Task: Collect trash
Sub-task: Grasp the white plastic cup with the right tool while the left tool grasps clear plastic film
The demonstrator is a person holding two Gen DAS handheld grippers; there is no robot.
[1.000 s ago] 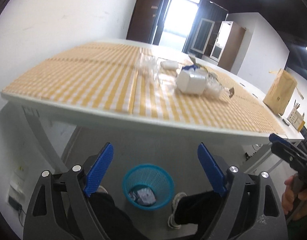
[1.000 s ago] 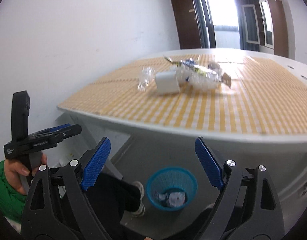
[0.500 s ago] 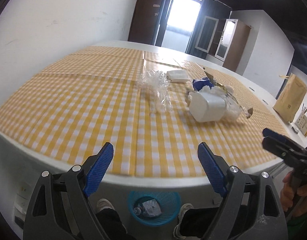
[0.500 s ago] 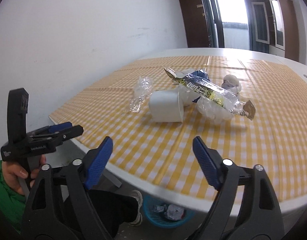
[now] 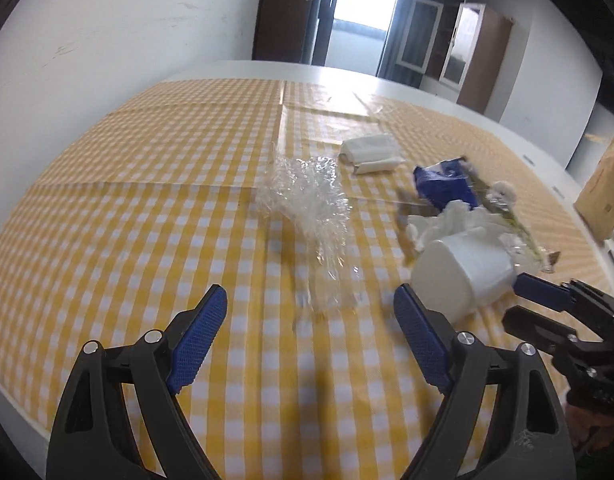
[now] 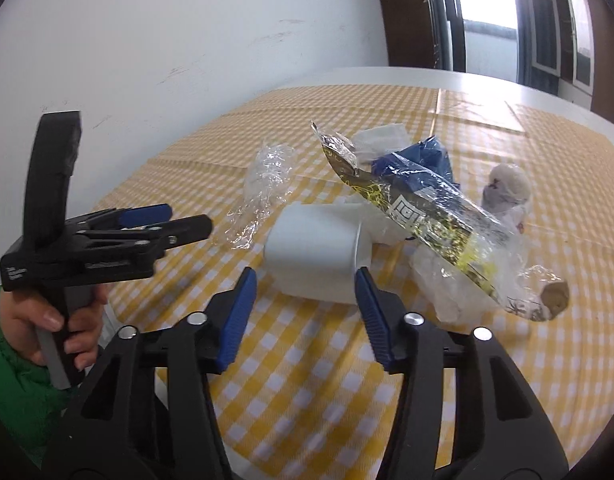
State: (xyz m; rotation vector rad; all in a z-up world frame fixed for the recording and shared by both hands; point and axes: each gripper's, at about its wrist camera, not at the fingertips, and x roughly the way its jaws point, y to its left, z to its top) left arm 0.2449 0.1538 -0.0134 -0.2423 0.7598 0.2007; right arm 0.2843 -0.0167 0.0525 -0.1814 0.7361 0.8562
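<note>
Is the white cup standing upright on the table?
No, the white cup lies on its side on the checkered tablecloth, just ahead of the right tongs.

1. The litter lies in one cluster on the tablecloth (image 5: 147,216), which covers the table (image 5: 235,66).
2. In the left wrist view the crumpled plastic film (image 5: 307,196) lies left of the tipped-over cup (image 5: 463,272) — the folded tissue (image 5: 373,152) lies behind both.
3. The snack wrapper (image 6: 423,216) lies slanting over the cup's far side — the torn bag (image 6: 419,156) behind it.
4. The tissue ball (image 6: 507,188) lies right of the wrapper.
</note>
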